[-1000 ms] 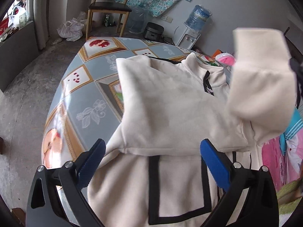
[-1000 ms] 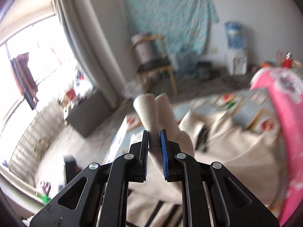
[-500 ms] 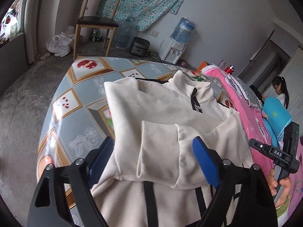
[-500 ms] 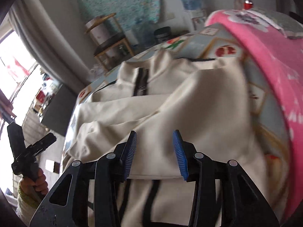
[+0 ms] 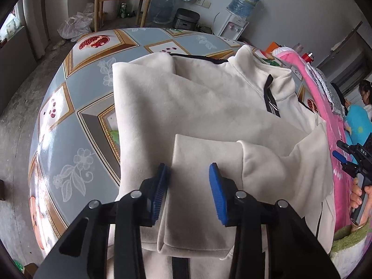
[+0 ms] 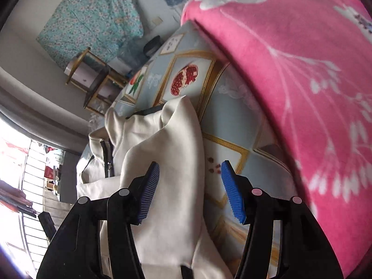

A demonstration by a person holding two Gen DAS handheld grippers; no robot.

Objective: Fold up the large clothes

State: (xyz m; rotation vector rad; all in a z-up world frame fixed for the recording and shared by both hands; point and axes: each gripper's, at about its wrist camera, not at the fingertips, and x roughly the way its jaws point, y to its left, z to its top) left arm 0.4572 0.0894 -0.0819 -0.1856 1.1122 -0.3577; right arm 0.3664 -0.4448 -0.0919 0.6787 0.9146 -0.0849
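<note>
- On my far left, the table's glossy blue-grey cloth with gold-framed fruit panels point(image 5: 76, 93) lies bare beside the garment.
- The cream fleece zip-neck sweatshirt with black trim point(image 5: 186, 107) lies flat on that cloth, collar away from me, its short black zip point(image 5: 270, 97) right of centre.
- Both sleeves are folded in across the chest; the nearer cream sleeve with its ribbed cuff point(image 5: 200, 186) lies on top, running toward me.
- My left gripper point(image 5: 188, 193) hangs over that sleeve with its blue-padded jaws spread, one pad at the sleeve's left edge, the other over the fabric; nothing is pinched.
- Further right, the sweatshirt's folded right shoulder point(image 6: 167, 162) forms a soft ridge at the garment's edge.
- My right gripper point(image 6: 191, 190) is also spread wide, gripping nothing: its left pad sits over that ridge, its right pad over bare tablecloth.
- In the left camera I see the right gripper at the frame's right edge, held in a hand point(image 5: 359, 197) just off the garment.
- At the far right, a pink blanket with white flower print point(image 6: 302, 74) is heaped along the table's edge.
</note>
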